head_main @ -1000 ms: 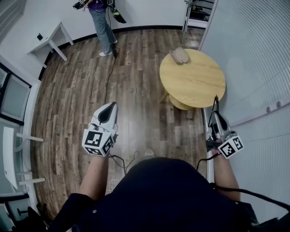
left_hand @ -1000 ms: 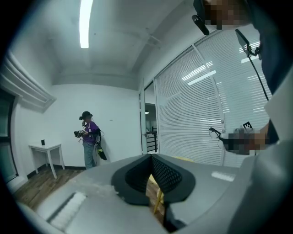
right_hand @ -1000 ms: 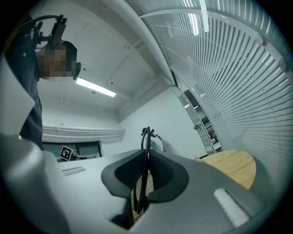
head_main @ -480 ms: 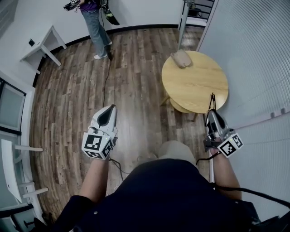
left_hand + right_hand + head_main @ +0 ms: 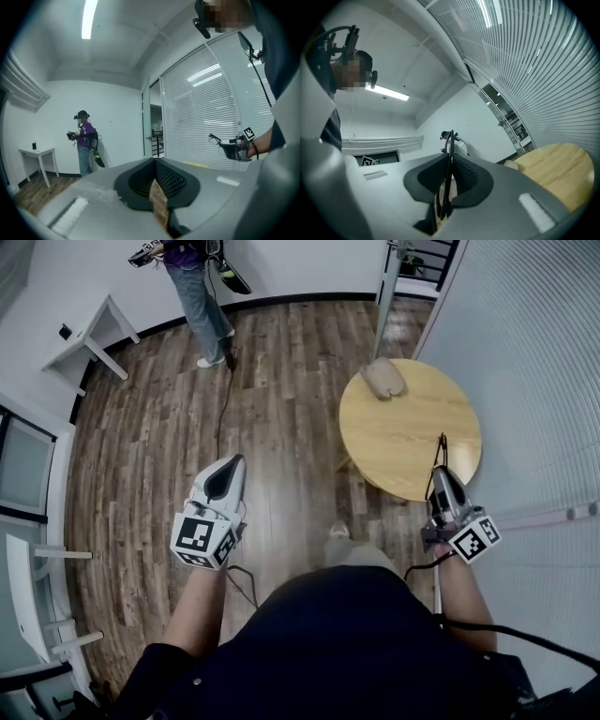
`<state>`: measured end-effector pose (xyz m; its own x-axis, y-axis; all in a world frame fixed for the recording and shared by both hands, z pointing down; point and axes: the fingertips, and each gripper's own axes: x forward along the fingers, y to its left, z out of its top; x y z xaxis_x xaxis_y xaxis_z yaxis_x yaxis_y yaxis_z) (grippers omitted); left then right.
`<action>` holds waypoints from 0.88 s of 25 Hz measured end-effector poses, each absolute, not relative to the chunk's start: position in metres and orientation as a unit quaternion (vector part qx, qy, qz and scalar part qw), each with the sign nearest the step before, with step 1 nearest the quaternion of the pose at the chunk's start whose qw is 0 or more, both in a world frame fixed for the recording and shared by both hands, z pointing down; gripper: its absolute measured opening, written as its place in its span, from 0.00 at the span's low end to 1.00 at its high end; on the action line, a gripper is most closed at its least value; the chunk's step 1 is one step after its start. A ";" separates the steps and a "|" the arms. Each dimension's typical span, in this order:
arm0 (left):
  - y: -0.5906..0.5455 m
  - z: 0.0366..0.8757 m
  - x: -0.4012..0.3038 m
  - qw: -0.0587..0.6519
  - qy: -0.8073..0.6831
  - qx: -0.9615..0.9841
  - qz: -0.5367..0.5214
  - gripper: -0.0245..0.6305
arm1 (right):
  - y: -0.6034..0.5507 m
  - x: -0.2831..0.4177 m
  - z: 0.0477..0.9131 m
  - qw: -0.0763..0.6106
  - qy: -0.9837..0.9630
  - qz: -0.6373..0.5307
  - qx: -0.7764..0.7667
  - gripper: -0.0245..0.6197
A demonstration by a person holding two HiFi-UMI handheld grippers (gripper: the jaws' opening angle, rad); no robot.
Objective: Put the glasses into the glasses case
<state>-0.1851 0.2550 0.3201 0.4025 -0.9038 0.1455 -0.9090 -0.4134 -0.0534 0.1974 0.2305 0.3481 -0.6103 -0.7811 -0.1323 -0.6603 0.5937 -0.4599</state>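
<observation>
The round wooden table (image 5: pixel 417 442) fills the right of the head view. The tan glasses case (image 5: pixel 382 378) lies at its far upper-left edge, well apart from both tools and up-frame of them. The right gripper (image 5: pixel 442 468), just over the table's near rim, is nearer. Its jaws are nearly closed, pinching the thin black glasses (image 5: pixel 449 161) edge-on. The left gripper (image 5: pixel 226 469) hangs over the floor, jaws together and empty.
</observation>
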 end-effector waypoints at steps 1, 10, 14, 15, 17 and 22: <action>0.244 0.317 -0.185 0.016 -0.543 0.836 0.077 0.04 | 0.219 0.196 0.348 0.163 0.879 -0.188 -0.408 0.09; 0.165 0.303 -0.173 0.020 -0.556 0.827 0.080 0.04 | 0.118 0.195 0.351 0.156 0.885 -0.209 -0.386 0.09; 0.135 0.309 -0.172 0.022 -0.569 0.817 0.087 0.04 | 0.081 0.198 0.363 0.156 0.887 -0.219 -0.376 0.09; 0.128 0.309 -0.170 0.021 -0.572 0.815 0.088 0.04 | 0.073 0.200 0.365 0.155 0.888 -0.221 -0.373 0.09; 0.114 0.309 -0.165 0.018 -0.576 0.812 0.089 0.04 | 0.056 0.204 0.368 0.152 0.891 -0.223 -0.364 0.09; 0.097 0.329 -0.158 0.040 -0.575 0.810 0.102 0.04 | 0.019 0.210 0.377 0.144 0.890 -0.231 -0.365 0.09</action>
